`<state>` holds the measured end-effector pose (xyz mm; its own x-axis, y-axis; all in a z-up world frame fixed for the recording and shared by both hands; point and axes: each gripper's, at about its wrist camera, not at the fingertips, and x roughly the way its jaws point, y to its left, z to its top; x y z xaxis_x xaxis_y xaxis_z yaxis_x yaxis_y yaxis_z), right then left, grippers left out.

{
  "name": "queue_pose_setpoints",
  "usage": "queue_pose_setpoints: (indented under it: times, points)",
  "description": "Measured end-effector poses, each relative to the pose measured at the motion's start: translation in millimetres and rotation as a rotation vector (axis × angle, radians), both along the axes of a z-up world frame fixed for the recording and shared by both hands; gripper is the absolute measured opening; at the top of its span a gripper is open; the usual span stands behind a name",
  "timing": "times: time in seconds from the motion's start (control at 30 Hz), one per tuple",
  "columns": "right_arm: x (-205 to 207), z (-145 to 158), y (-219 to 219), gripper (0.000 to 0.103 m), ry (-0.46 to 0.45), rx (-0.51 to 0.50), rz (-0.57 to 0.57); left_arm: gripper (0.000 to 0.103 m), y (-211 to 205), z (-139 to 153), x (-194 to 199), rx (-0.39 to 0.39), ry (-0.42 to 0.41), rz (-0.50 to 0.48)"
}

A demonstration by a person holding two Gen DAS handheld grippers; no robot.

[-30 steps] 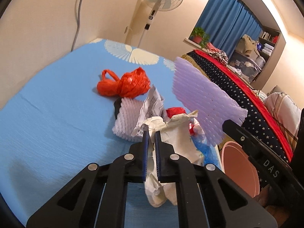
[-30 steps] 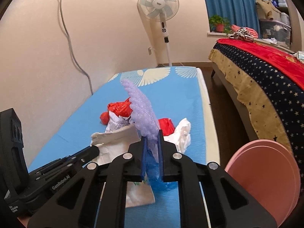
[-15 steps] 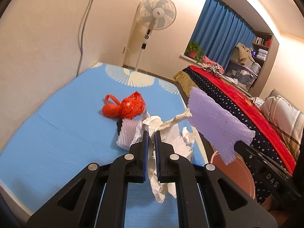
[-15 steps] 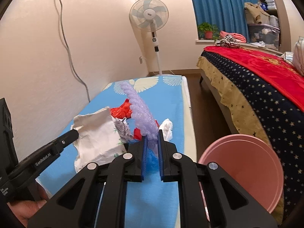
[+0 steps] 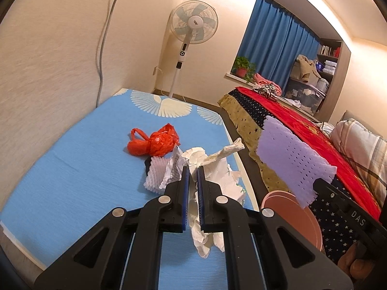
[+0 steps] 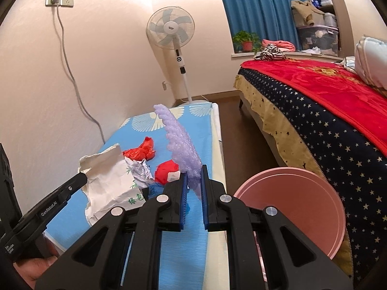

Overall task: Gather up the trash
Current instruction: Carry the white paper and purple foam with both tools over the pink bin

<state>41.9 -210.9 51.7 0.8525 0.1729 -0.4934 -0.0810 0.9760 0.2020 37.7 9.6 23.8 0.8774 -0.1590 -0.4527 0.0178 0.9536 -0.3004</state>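
My left gripper (image 5: 192,172) is shut on a crumpled white paper bag (image 5: 217,166) and holds it above the blue mattress (image 5: 72,169). The bag also shows in the right wrist view (image 6: 108,178). My right gripper (image 6: 193,176) is shut on a purple foam net sheet (image 6: 181,142), held upright; the sheet also shows in the left wrist view (image 5: 292,159). A pink bin (image 6: 295,205) stands on the floor right of the mattress, just right of the right gripper. A red plastic bag (image 5: 154,142), a white foam net (image 5: 154,174) and crumpled paper (image 6: 139,170) lie on the mattress.
A standing fan (image 5: 191,36) is at the far end of the mattress. A bed with a red and starred navy cover (image 6: 326,101) stands to the right across a strip of floor (image 6: 232,130). The wall (image 5: 48,72) runs along the mattress's left side.
Both grippers have risen and pulled back from the trash pile, the left lifting the white paper bag, the right carrying the purple foam sheet. The pink bin now shows more fully.
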Motion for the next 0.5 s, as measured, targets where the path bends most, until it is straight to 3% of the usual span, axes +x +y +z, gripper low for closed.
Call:
queue_pose_setpoints:
  times: [0.5]
  points:
    - [-3.7,-0.6,-23.2,0.011,0.012,0.013,-0.089,0.007,-21.8,1.5,3.9,-0.005,-0.007,-0.037]
